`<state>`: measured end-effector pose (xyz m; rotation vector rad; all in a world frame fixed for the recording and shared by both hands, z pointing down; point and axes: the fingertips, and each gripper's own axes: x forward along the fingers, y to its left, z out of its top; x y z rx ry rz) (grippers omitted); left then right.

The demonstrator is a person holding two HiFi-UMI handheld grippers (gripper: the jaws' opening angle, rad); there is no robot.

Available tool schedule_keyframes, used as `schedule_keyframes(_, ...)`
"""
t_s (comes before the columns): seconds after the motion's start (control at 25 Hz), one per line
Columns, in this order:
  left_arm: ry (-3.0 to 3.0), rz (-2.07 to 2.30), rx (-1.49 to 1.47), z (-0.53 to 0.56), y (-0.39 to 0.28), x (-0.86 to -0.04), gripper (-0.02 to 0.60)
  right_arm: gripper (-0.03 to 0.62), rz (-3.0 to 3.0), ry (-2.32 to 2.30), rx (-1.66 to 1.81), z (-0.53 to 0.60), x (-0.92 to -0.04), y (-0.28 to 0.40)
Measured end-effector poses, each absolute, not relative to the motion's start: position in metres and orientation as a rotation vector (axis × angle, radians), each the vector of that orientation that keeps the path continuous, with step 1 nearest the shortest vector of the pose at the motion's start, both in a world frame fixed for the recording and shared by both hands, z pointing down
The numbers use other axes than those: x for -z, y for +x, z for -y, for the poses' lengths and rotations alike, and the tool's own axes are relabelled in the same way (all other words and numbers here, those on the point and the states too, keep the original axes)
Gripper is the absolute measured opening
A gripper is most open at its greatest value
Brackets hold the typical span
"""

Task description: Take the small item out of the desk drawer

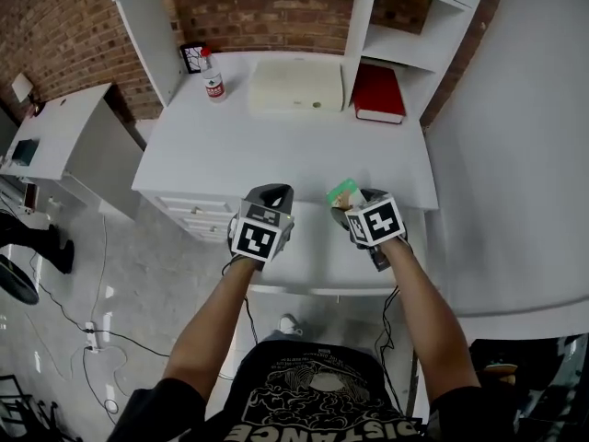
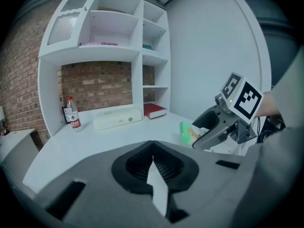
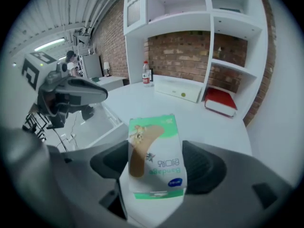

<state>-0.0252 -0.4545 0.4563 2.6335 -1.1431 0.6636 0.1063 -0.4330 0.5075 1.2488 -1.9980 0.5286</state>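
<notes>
Green-white bandage box (image 3: 156, 158); red book (image 1: 378, 92); white desk (image 1: 276, 145).

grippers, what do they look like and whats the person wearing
Both the left gripper and right gripper are dark grey, with broad moulded shells and black ribbed pads. Each carries a white cube with black square markers. A black cable trails from each, back under the arm. The person wears a black short-sleeved T-shirt with pale print.

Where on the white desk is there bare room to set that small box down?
The desk is bare across its middle and front, in front of the bottle, white case and red book. Those three crowd the back edge.
</notes>
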Motion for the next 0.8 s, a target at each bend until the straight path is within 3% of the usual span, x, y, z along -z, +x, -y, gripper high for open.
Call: schedule_keyframes(0.8,2.73,1.122,-0.553,0.477,-0.011,-0.398,0.008,0.353,2.181,1.749,-0.41,0.444,-0.371,0.136)
